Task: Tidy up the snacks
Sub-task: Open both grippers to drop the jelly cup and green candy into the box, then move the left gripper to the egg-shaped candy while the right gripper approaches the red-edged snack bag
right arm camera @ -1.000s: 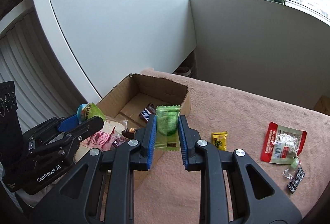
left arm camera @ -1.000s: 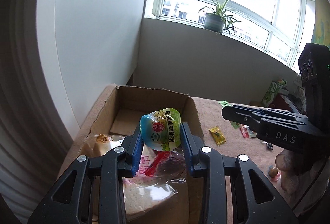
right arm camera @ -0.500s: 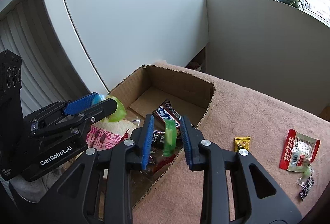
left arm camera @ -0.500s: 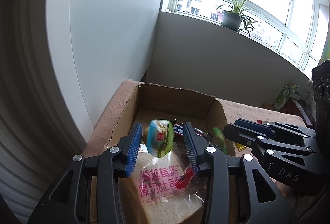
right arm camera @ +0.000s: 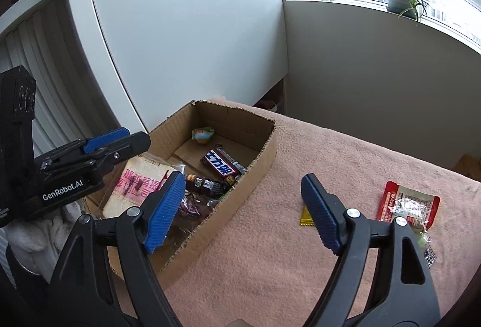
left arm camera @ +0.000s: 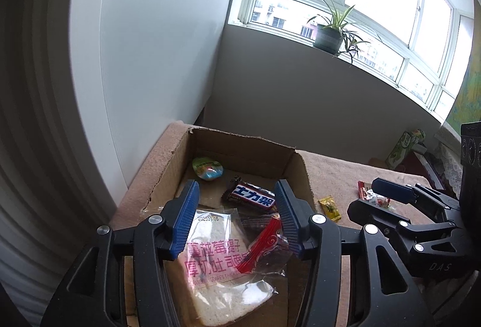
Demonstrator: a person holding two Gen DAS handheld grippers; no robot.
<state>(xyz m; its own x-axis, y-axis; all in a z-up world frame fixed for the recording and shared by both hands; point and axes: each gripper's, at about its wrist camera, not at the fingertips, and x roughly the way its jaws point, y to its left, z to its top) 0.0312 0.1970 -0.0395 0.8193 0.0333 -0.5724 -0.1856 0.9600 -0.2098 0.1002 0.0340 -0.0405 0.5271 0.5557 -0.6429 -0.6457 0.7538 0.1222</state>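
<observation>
An open cardboard box (left arm camera: 240,140) stands on the pink cloth (right arm camera: 300,266). Inside lie a green-and-blue jelly cup (left arm camera: 207,169) in the far corner, a chocolate bar (left arm camera: 252,196), a bagged bread slice (left arm camera: 216,260) and a red-trimmed clear packet (left arm camera: 264,248). My left gripper (left arm camera: 236,187) hovers over the box, its jaws opening with nothing between them. My right gripper (right arm camera: 242,179) hangs above the box's right wall (right arm camera: 264,158), its jaws also opening wide and empty. The green packet is not clearly seen among the contents.
On the cloth to the right of the box lie a yellow candy (right arm camera: 306,217), a red-and-clear packet (right arm camera: 405,206) and a small dark sachet (right arm camera: 430,256). A white panel stands behind the box. A potted plant (left arm camera: 329,39) sits on the windowsill.
Both grippers let go over the box. The jelly cup fell from the left jaws to the far corner, the green packet dropped from the right jaws, and both jaws spread apart.
</observation>
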